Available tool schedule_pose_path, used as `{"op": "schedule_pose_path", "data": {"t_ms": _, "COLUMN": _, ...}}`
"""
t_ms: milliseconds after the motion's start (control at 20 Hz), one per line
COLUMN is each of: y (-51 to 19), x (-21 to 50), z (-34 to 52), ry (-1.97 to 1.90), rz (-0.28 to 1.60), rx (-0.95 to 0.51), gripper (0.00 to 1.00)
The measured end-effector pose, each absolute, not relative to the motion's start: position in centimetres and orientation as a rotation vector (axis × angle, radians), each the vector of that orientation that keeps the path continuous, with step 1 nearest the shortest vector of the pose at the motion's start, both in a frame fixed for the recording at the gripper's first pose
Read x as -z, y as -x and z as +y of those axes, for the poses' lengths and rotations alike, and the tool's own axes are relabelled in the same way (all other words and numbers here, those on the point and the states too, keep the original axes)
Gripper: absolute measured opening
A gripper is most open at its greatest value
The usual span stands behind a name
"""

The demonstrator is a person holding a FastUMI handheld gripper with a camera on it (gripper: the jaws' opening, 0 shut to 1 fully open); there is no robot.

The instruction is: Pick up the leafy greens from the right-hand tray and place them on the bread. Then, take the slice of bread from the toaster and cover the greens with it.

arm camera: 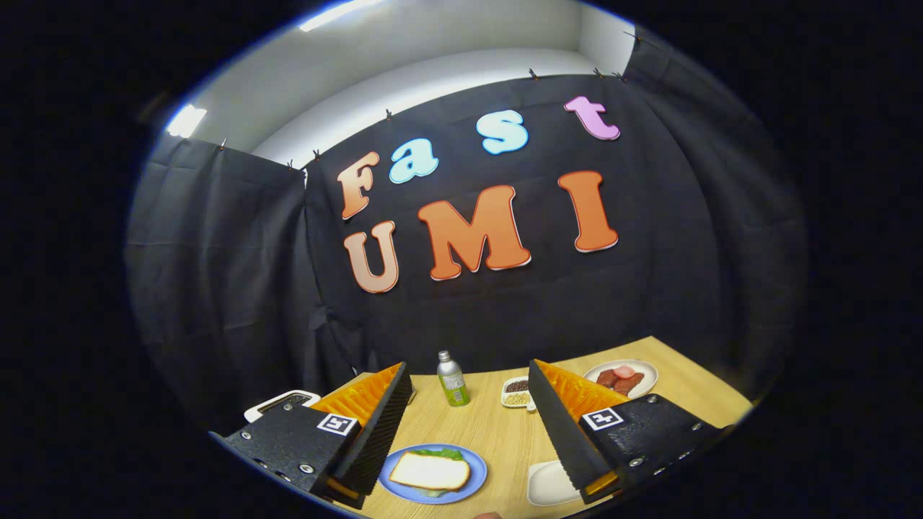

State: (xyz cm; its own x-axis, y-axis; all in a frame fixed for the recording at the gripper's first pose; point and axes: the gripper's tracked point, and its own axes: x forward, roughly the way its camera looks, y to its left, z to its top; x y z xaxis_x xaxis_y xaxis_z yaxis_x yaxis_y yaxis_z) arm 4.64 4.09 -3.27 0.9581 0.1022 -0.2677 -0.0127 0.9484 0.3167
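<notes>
Nearest the lens: two black ribbed fingers with orange backs and small square markers, spread wide and holding nothing, gripper [469, 425] raised above the pale wooden table [497, 429].

Going left to right. Behind the left finger [371, 425], a white rounded appliance with a dark top [281, 404], mostly hidden; probably the toaster, though too little visible to say whether any bread remains in it. Just ahead of the left finger's tip, low between the fingers, a round blue plate [472, 483] carrying a pale slice of bread [430, 471] lying flat, with ruffled green leafy greens [441, 454] peeking out from under its far edge and a sliver of green at its near edge. Further back, about midway between the fingers, a small silver bottle with a green label [452, 379], upright. To its right, a small white divided dish of dark and light grains [516, 392], touching the right finger's [570, 425] outline. Low beside the right finger, a white rounded tray [548, 483], bare as far as visible; likely the right-hand tray, now without greens. Beyond the right finger, a white round plate of reddish sliced meat [621, 378].

Judged from the layout: greens already on the plate and covered by a bread slice, so both steps look finished. Bottom slice under the greens not discernible. Little or nothing left except drawing back.
</notes>
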Motion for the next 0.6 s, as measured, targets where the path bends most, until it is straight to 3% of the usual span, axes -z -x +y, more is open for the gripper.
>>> {"op": "schedule_pose_path", "data": {"t_ms": 600, "y": -2.2, "x": -3.2, "z": 1.5, "ry": -0.181, "rz": 0.131, "rx": 0.023, "gripper": 0.98}}
